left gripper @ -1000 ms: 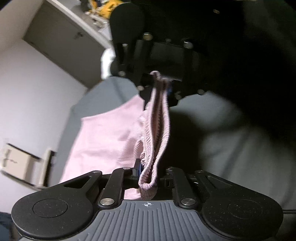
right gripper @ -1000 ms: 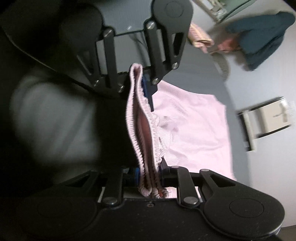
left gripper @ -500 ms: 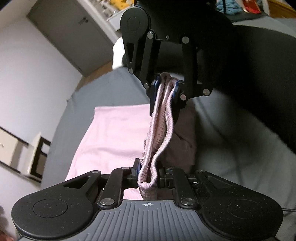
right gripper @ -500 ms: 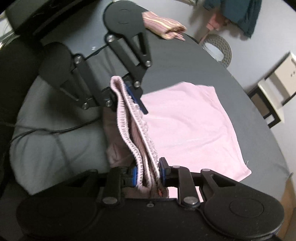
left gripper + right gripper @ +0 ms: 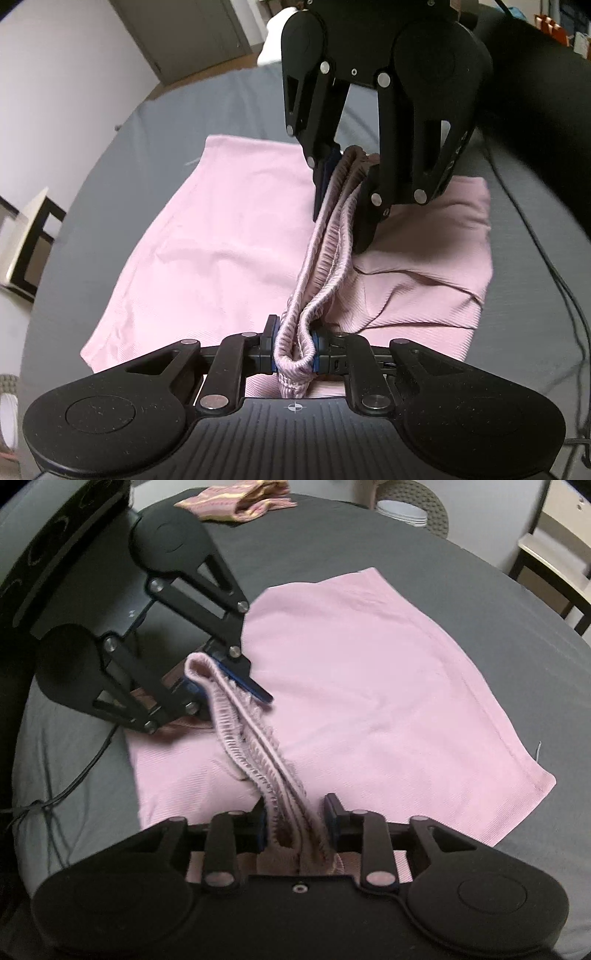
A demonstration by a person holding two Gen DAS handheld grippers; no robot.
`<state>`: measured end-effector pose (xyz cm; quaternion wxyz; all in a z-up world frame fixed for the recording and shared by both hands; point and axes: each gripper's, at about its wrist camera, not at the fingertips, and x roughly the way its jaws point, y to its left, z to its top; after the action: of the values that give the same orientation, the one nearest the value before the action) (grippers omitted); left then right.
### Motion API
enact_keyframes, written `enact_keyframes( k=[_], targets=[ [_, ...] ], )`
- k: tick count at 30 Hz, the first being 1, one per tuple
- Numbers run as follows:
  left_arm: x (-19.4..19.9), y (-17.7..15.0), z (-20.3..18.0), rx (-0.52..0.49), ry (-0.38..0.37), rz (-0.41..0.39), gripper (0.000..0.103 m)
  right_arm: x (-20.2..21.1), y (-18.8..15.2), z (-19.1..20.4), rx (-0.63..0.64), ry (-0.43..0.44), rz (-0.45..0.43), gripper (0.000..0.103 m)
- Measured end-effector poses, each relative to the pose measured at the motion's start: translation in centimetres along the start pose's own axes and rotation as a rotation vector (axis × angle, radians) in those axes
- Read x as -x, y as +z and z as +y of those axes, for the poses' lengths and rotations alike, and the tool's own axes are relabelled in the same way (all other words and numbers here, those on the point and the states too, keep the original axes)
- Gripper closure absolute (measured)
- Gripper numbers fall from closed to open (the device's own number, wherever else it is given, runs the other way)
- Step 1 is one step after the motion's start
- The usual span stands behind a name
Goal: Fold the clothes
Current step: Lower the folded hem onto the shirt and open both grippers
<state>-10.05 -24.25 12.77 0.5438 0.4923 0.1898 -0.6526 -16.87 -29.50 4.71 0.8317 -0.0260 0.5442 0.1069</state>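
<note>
Left gripper (image 5: 294, 345) is clamped tight on one end of the ribbed waistband (image 5: 325, 254); blue pads are pressed against the bunched elastic. Right gripper (image 5: 294, 821) is seen with its jaws parted a little: the left pad is against the band, while a narrow gap is seen beside the right pad, so a firm hold cannot be confirmed from its own view. In the left view the right gripper (image 5: 341, 173) is seen pointing steeply down with the band between its fingers. The two grippers face each other, with the waistband strung between them, raised just over the cloth.

The exact contact at the right gripper's tips is partly hidden by the folded elastic. The far room is cut off and blurred at the edges.

The pink garment (image 5: 369, 686) is spread flat on a grey table (image 5: 480, 590), its hem side smooth, the part below the waistband creased and doubled over. A striped folded cloth (image 5: 236, 502) is seen lying well apart at the table's far edge. A black cable (image 5: 546, 258) is trailed across the table.
</note>
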Motion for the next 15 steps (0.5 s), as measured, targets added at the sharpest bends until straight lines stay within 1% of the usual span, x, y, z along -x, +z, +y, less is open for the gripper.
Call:
enact_keyframes(
  k=[1,2,3,4,5,7,10,15],
  targets=[
    [-0.2,-0.1,0.2,0.002,0.006,0.003,0.073,-0.1,-0.2,-0.4,-0.014,0.007,0.0,0.07],
    [-0.4,-0.3,0.3,0.002,0.019,0.002,0.062,0.1,-0.5,-0.8,-0.03,0.006,-0.007,0.064],
    [-0.3,-0.6,0.2,0.006,0.041,-0.005,0.049,0.2,-0.7,-1.3,-0.046,0.005,-0.015,0.061],
    [-0.1,-0.9,0.2,0.016,0.063,-0.014,0.044,0.5,-1.1,-1.8,-0.07,-0.001,-0.029,0.055],
    [0.2,-1.2,0.3,0.032,0.078,-0.023,0.04,0.8,-1.6,-2.3,-0.102,0.002,-0.047,0.053],
    [0.7,-2.0,1.0,0.095,0.071,-0.032,0.04,1.7,-2.5,-3.4,-0.172,0.022,-0.09,0.051],
    [1.3,-3.8,1.8,0.201,0.03,-0.043,0.04,2.9,-4.2,-4.9,-0.303,0.099,-0.118,0.05],
    [2.9,-7.0,3.0,0.396,-0.041,-0.07,0.04,3.0,-6.4,-7.8,-0.49,0.208,-0.115,0.048]
  ],
)
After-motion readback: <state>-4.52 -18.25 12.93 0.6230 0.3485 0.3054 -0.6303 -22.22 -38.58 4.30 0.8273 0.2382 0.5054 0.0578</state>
